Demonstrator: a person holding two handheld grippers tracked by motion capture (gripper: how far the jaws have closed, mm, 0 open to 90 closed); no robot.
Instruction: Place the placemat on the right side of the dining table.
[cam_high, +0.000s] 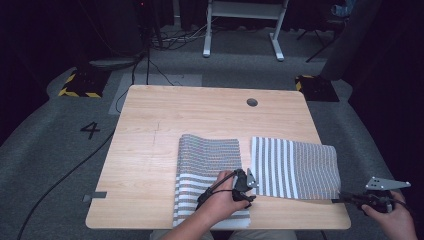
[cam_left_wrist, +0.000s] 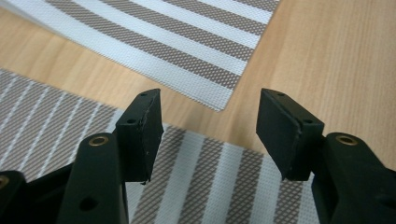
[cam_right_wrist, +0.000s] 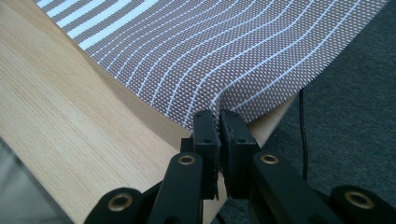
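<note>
Right hand-held gripper (cam_right_wrist: 218, 116) is closest to the lens in its own view, jaws pinched together on the near edge of the right placemat (cam_right_wrist: 224, 51), which puckers a bit where it's clamped. That corner sits right at the table (cam_right_wrist: 70, 126) edge with grey carpet (cam_right_wrist: 355, 116) beyond it. From the high view the same right placemat (cam_high: 295, 167) lies flat on the right half of the table (cam_high: 150, 130), stripes running front to back, and the right hand-held gripper (cam_high: 345, 200) holds its near right corner. Left hand-held gripper (cam_left_wrist: 208, 128) has its jaws wide apart, hovering over the left placemat (cam_left_wrist: 205, 182), gripping nothing. In the high view that left hand-held gripper (cam_high: 248, 186) is at the right edge of the left placemat (cam_high: 207, 175), just beside the gap between the two mats.
</note>
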